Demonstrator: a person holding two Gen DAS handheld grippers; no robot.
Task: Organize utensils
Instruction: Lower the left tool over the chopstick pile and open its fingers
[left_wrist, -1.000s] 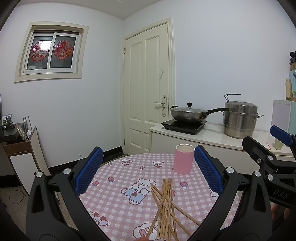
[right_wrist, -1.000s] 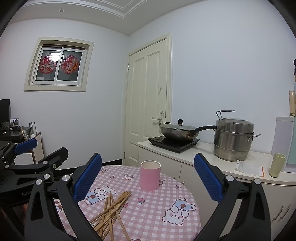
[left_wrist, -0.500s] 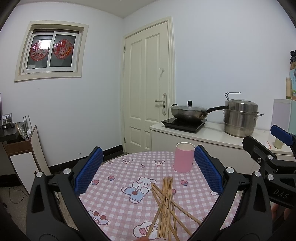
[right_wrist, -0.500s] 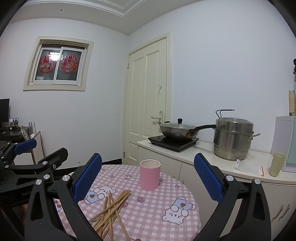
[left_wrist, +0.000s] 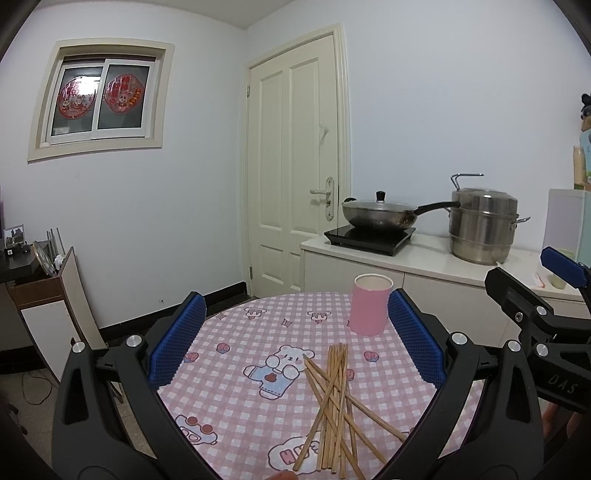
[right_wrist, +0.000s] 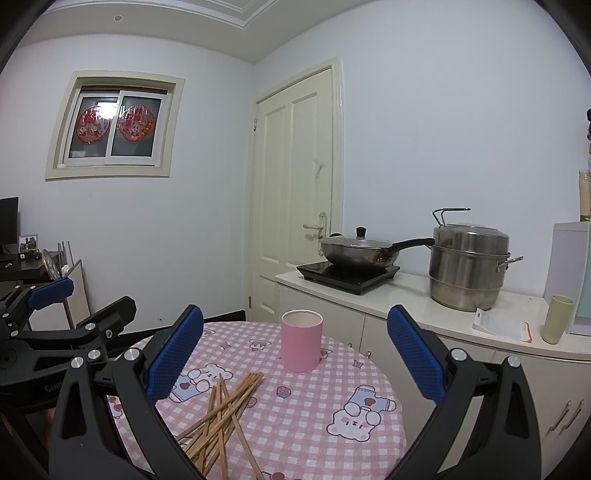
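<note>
Both tongs open above a loose heap of chopsticks

Left wrist view: the left tongs (left_wrist: 295, 339) are wide open and hold nothing. The chopsticks (left_wrist: 334, 402) lie crossed in a loose heap on the worktop (left_wrist: 236, 373), between the two blue pads and a little toward the right one, but lower than the pads, so nothing touches them. The pink cup (left_wrist: 370, 304) stands upright behind the heap, just beside the right pad in the picture. The right tongs (left_wrist: 535, 310) show at the right edge.

Right wrist view: the right tongs (right_wrist: 295, 354) are also wide open and empty. Here the chopsticks (right_wrist: 221, 413) lie near the left pad, and the pink cup (right_wrist: 301, 340) stands between the pads, farther away.

I judge that the task is at its beginning: no chopstick is in the cup yet. The next move probably needs one of the tongs to come down on the heap, close on a few sticks and carry them upright to the cup. Crossed sticks may slip or scatter.
</note>
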